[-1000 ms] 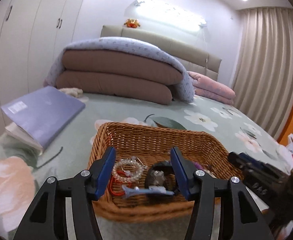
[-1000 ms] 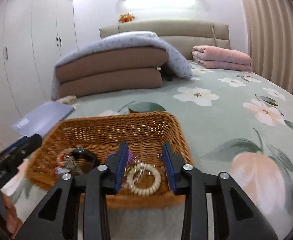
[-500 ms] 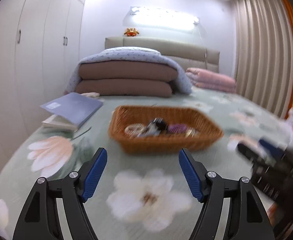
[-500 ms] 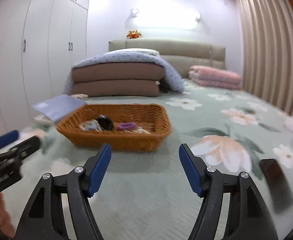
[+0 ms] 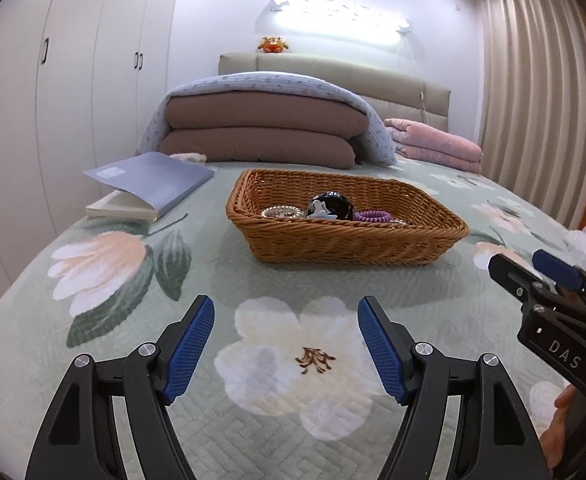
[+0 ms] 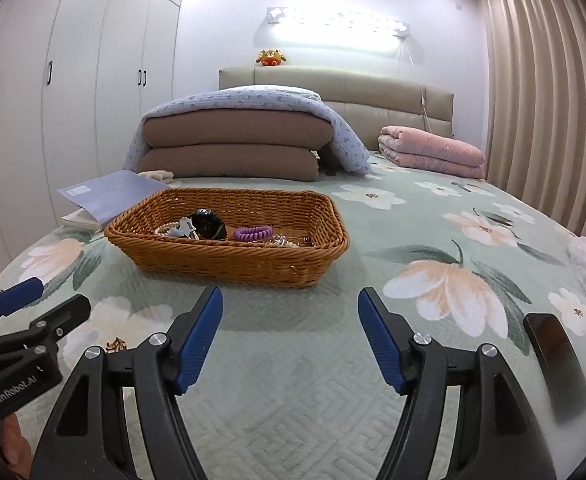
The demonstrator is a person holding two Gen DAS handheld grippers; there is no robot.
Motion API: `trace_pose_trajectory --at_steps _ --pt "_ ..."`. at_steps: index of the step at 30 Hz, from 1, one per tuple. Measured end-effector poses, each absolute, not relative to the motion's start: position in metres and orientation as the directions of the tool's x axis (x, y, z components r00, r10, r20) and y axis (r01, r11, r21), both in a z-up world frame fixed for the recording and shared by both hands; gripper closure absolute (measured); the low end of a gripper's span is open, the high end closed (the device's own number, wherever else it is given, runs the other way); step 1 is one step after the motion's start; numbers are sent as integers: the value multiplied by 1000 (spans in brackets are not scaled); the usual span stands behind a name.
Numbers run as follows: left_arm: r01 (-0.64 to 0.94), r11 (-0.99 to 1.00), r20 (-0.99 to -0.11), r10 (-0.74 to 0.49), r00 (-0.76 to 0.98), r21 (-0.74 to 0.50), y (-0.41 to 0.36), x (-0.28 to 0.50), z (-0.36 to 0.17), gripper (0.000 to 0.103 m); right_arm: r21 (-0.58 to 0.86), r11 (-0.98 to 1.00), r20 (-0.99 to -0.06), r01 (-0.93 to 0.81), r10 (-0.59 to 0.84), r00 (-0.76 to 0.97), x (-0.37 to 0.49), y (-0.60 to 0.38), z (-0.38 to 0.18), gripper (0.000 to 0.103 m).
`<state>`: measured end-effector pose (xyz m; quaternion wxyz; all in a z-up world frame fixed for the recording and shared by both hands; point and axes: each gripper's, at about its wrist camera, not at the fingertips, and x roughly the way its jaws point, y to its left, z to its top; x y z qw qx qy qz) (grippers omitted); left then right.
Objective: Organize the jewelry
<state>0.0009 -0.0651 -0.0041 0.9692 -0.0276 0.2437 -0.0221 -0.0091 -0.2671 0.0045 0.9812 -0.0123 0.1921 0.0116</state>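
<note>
One wicker basket (image 5: 347,220) sat on the bed (image 5: 133,320), with a grey book (image 5: 149,184) to its left. Contents, left to right in the left wrist view: clear beaded bracelet (image 5: 281,212), black round item (image 5: 331,206) with a small grey clip (image 5: 320,211) against it, purple coil hair tie (image 5: 371,214). Pale beads lay at the right end, detail too small to tell. Left gripper (image 5: 285,344) hovered over the white flower print, short of the basket; fingers (image 5: 189,346) spread wide, holding and touching nothing. Right gripper (image 6: 289,336) sat just beside it, also short of the basket; fingers (image 6: 199,336) spread wide, holding nothing. A dark phone (image 6: 555,364) lay on the bed at far right.
</note>
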Motion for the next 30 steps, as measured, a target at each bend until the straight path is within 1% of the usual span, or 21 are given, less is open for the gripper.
trace_pose_trajectory --at_steps 6,18,24,30 --pt "-17 1000 -444 15 896 0 -73 -6 -1 28 -29 999 -377 -27 15 926 -11 -265 4 31" --pt "-14 1000 -430 21 902 19 -76 -10 1 28 -12 999 -409 -44 35 912 -5 -267 1 30" --pt "-14 1000 -433 17 901 9 -74 -9 1 28 -8 999 -413 -44 37 910 -3 -268 0 28" --pt "-15 1000 -429 17 903 7 -73 -10 1 28 -16 999 -414 -46 36 910 -3 -266 -1 28"
